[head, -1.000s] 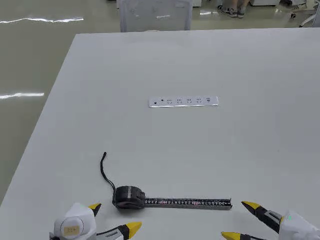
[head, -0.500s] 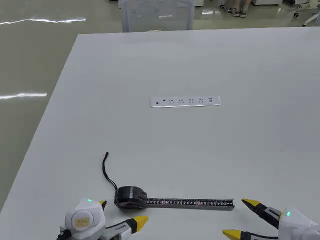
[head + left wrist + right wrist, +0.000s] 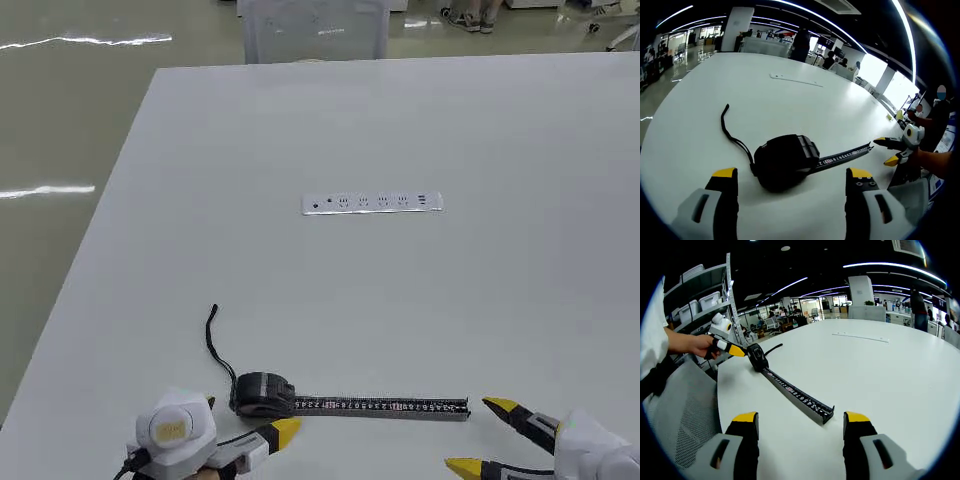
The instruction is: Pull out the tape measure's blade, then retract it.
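Observation:
A black tape measure [image 3: 262, 394] lies on the white table [image 3: 400, 290] near its front edge, its blade [image 3: 380, 406] drawn out to the right and its wrist strap [image 3: 212, 340] trailing back left. My left gripper [image 3: 245, 422] stands open just in front of the case [image 3: 785, 160], with the case between and beyond its yellow tips. My right gripper [image 3: 482, 435] is open just right of the blade's hooked end [image 3: 826, 415]; nothing is between its fingers. The left gripper [image 3: 730, 347] also appears by the case [image 3: 756, 356] in the right gripper view.
A white power strip [image 3: 372, 203] lies flat in the middle of the table. A grey chair back [image 3: 312, 30] stands at the far edge. The table's left edge runs close to the tape measure. People and desks fill the room behind.
The left gripper has crept forward and right, closer to the tape's case. The right gripper and the tape measure stay where they were.

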`<state>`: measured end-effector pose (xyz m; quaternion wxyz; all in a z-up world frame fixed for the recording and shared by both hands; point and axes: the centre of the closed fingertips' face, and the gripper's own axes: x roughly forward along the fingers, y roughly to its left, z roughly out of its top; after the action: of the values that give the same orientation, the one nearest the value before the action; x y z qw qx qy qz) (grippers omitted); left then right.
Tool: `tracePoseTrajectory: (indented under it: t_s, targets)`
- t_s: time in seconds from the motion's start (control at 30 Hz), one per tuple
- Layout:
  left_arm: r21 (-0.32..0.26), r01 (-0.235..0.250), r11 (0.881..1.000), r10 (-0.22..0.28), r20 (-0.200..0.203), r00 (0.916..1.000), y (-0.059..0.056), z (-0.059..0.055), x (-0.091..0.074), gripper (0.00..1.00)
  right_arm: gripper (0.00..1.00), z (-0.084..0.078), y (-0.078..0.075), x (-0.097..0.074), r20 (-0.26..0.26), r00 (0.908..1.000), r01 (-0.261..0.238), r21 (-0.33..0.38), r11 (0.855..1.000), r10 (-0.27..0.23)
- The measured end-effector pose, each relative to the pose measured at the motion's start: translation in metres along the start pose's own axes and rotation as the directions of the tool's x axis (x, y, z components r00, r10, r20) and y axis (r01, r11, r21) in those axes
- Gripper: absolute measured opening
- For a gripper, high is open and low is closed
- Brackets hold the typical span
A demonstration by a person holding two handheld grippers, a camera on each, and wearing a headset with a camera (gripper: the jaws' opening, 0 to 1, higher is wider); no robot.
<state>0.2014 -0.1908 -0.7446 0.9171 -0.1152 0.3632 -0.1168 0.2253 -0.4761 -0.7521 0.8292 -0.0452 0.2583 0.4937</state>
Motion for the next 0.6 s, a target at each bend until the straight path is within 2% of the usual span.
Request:
tracePoseTrajectory:
  t_s: [0.17, 0.47, 0.53, 0.6]
  targets:
    - [0.014, -0.009, 1.0, 0.009, -0.006, 0.9999, -0.0007, 0.0025, 0.0027, 0.88, 0.68, -0.0015, -0.0012, 0.0024, -0.006, 1.0, -0.005, -0.009, 1.0, 0.005]
    - [-0.01, -0.024, 1.0, 0.023, -0.008, 0.9997, 0.0013, 0.0045, 0.0066, 0.88, 0.67, -0.0037, -0.004, 0.0054, -0.013, 0.9998, -0.012, -0.009, 1.0, 0.012]
    - [-0.015, -0.043, 0.999, 0.044, 0.005, 0.999, 0.004, 0.0074, 0.0063, 0.87, 0.67, -0.0035, -0.0054, 0.0061, -0.013, 0.9998, -0.013, -0.009, 1.0, 0.013]
    - [-0.023, -0.04, 0.999, 0.04, 0.006, 0.9992, 0.004, 0.008, 0.0075, 0.87, 0.67, -0.0035, -0.0065, 0.0063, -0.014, 0.9998, -0.013, -0.012, 1.0, 0.013]
